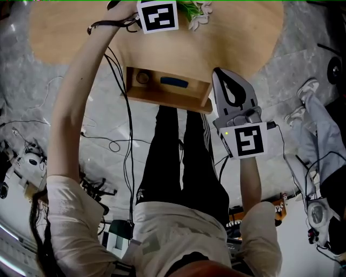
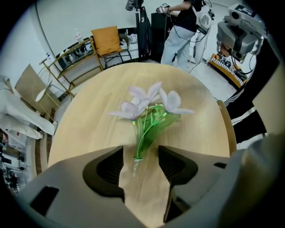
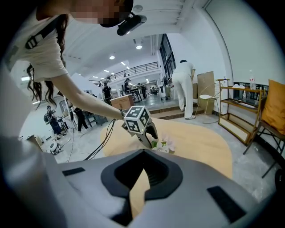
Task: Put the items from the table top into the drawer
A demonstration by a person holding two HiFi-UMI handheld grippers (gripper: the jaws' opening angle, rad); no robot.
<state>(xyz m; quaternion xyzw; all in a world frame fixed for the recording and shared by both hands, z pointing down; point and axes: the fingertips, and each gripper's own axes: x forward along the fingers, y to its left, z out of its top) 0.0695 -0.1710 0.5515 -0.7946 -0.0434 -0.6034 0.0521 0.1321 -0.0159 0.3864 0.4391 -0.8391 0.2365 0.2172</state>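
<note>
An artificial flower [image 2: 151, 111] with pale petals and a green stem lies on the round wooden table [image 2: 89, 124]. My left gripper [image 2: 140, 153] points down over it, jaws open, with the stem's end between the pads and untouched. In the head view that gripper [image 1: 181, 11] is at the top edge beside the flower [image 1: 197, 11]. The drawer [image 1: 162, 100] stands pulled out under the table and holds a round dark item [image 1: 143, 77] and a blue item [image 1: 174, 82]. My right gripper [image 1: 216, 73] hangs shut and empty by the drawer's right corner.
My legs in black trousers stand below the drawer. Cables [image 1: 116, 146] trail over the grey floor at the left. Another person [image 1: 319, 124] stands at the right. Beyond the table are a chair with an orange cushion [image 2: 107, 40] and a wooden shelf [image 3: 240, 111].
</note>
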